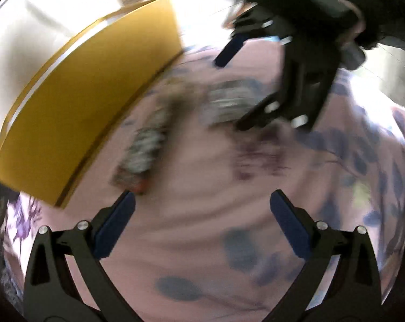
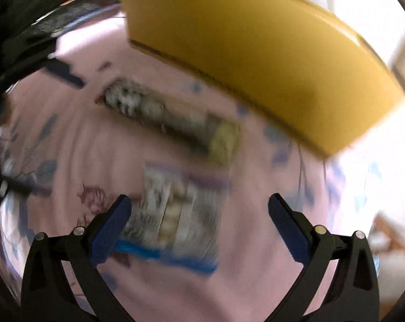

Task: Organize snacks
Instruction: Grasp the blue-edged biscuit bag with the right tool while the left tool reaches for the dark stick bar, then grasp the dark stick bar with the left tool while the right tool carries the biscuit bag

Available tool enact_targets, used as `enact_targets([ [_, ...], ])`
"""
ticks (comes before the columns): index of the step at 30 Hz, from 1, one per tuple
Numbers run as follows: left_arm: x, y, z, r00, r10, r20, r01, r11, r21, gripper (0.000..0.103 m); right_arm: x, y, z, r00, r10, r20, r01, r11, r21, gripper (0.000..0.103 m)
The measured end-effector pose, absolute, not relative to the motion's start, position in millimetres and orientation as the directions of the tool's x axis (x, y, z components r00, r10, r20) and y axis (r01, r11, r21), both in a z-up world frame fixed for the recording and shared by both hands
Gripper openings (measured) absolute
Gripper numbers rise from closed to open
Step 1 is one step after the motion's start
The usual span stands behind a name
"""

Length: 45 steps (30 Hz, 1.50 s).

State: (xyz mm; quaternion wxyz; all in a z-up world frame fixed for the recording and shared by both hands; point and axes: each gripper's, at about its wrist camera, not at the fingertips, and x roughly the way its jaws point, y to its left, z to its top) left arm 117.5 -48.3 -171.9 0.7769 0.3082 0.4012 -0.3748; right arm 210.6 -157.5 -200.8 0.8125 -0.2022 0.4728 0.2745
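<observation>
Both views are blurred by motion. Two snack packets lie on a pink floral cloth (image 1: 202,187). A long packet (image 2: 159,112) lies near a yellow box (image 2: 256,61); it also shows in the left wrist view (image 1: 146,147) beside the box (image 1: 81,102). A squarer packet with a blue edge (image 2: 175,214) lies just ahead of my right gripper (image 2: 199,212), which is open and empty above it. My left gripper (image 1: 202,206) is open and empty over bare cloth. The right gripper also shows in the left wrist view (image 1: 234,86), above the second packet (image 1: 229,104).
The yellow box stands on the cloth at its far side. Bright overexposed background lies beyond the cloth (image 2: 377,161). The left gripper's fingers (image 2: 65,75) show at the right wrist view's left edge.
</observation>
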Motion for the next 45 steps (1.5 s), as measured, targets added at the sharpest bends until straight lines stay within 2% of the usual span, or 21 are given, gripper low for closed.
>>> enact_targets([
  [3,96,-55,-179,0.359,-0.323,-0.876,0.831,0.537,0.143,0.101,200,-160,-198,0.459,0.201,-0.866,-0.528,0.845,-0.084,0.102],
  [5,87,-50,-180,0.341,-0.319,-0.885,0.802,0.590,0.096,0.101,198,-174,-200,0.432,0.209,-0.877,-0.426,0.905,0.006,0.102],
  [6,84,-44,-177,0.339,-0.325,-0.883,0.784,0.617,0.074,0.101,197,-179,-198,0.460,0.214,-0.862,-0.394,0.919,0.018,0.095],
  [7,84,-39,-174,0.322,-0.337,-0.885,0.762,0.647,0.031,0.101,194,-182,-194,0.491,0.203,-0.847,-0.349,0.937,0.022,0.080],
  [8,84,-35,-173,0.311,-0.341,-0.887,0.745,0.667,0.005,0.101,192,-193,-191,0.509,0.190,-0.839,-0.300,0.953,0.034,0.071],
  [9,85,-31,-172,0.302,-0.341,-0.890,0.726,0.688,-0.017,0.101,192,-198,-189,0.507,0.192,-0.841,-0.270,0.961,0.057,0.069],
  [12,88,-13,-159,0.296,-0.352,-0.888,0.675,0.735,-0.067,0.101,193,-206,-179,0.481,0.187,-0.856,-0.213,0.973,0.093,0.068],
  [15,83,4,-139,0.326,-0.376,-0.867,0.652,0.754,-0.081,0.101,191,-227,-160,0.511,0.209,-0.834,-0.177,0.975,0.136,0.068],
  [17,86,9,-126,0.360,-0.394,-0.845,0.652,0.754,-0.074,0.101,174,-235,-135,0.562,0.226,-0.795,-0.143,0.974,0.176,0.068],
  [20,86,20,-107,0.413,-0.402,-0.817,0.654,0.755,-0.041,0.101,168,-233,-83,0.675,0.189,-0.713,-0.111,0.982,0.155,0.068],
  [24,120,0,-113,0.453,-0.400,-0.797,0.660,0.751,-0.001,0.101,181,-238,-24,0.785,0.169,-0.597,-0.119,0.985,0.122,0.068],
  [30,141,-14,-113,0.495,-0.405,-0.769,0.703,0.707,0.080,0.101,210,-229,9,0.831,0.163,-0.531,-0.150,0.986,0.068,0.068],
  [33,160,-24,-118,0.507,-0.384,-0.772,0.698,0.708,0.107,0.101,219,-212,-12,0.811,0.213,-0.544,-0.187,0.977,0.105,0.068],
  [37,167,-28,-103,0.549,-0.435,-0.714,0.718,0.683,0.136,0.101,201,-193,-39,0.737,0.305,-0.602,-0.254,0.952,0.171,0.068],
  [39,170,-27,-97,0.609,-0.408,-0.680,0.687,0.699,0.197,0.101,193,-187,-50,0.694,0.312,-0.649,-0.283,0.947,0.153,0.068],
  [41,176,-32,-108,0.645,-0.318,-0.695,0.636,0.728,0.257,0.101,188,-186,-65,0.671,0.264,-0.693,-0.263,0.958,0.110,0.068],
  [42,176,-34,-117,0.629,-0.301,-0.717,0.634,0.732,0.248,0.101,186,-187,-77,0.647,0.250,-0.721,-0.245,0.963,0.114,0.068],
  [45,162,-37,-141,0.520,-0.349,-0.780,0.689,0.710,0.142,0.101,174,-197,-119,0.549,0.240,-0.801,-0.179,0.969,0.167,0.068],
])
